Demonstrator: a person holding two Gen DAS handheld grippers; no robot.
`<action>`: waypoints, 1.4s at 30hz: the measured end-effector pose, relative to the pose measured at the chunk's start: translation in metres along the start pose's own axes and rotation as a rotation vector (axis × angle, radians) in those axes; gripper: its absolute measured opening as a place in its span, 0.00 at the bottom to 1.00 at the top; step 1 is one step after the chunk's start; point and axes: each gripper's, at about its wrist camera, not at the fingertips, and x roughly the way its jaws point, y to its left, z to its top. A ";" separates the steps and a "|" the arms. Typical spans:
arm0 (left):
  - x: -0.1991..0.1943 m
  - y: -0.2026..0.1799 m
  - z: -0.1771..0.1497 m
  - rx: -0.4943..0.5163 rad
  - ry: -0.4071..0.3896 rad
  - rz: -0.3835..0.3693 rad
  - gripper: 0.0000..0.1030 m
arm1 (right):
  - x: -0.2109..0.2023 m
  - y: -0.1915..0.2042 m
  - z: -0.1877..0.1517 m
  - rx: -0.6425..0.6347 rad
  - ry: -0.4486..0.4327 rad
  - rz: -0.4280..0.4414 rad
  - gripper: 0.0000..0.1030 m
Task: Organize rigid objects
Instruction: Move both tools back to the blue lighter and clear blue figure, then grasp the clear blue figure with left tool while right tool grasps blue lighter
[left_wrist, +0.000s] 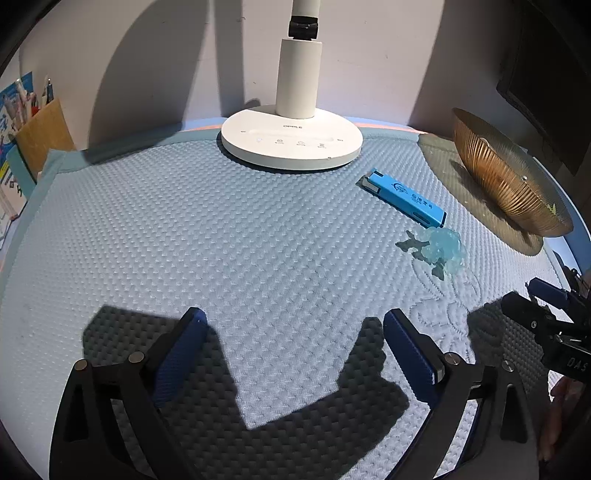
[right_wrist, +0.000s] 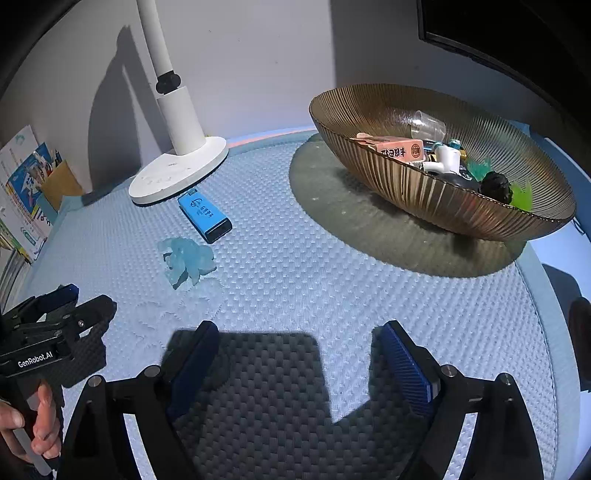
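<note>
Two grippers hang low over a quilted blue mat (left_wrist: 258, 240). Nearest, the left gripper (left_wrist: 295, 354) has its fingers wide apart with only mat and shadow between them; the right gripper (right_wrist: 301, 365) is likewise spread and empty. Beyond them, towards the middle of the mat, lies a pale blue translucent toy (right_wrist: 188, 260), and just past it a blue clipper (right_wrist: 205, 216), the two close but apart. Farther left stands a white lamp (right_wrist: 177, 166), its base beside the clipper's far end. Far right sits a ribbed amber bowl (right_wrist: 424, 192) holding an orange box (right_wrist: 397, 149), a clear cup (right_wrist: 428, 123) and other small items.
</note>
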 end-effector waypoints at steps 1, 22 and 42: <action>0.000 -0.001 0.000 0.004 0.001 0.002 0.94 | 0.000 0.000 0.000 0.000 0.000 0.000 0.86; 0.021 -0.077 0.036 0.202 0.042 -0.253 0.67 | 0.018 0.034 0.088 -0.156 0.014 0.154 0.58; 0.006 -0.074 0.018 0.216 0.025 -0.281 0.34 | 0.067 0.073 0.081 -0.363 0.099 0.101 0.23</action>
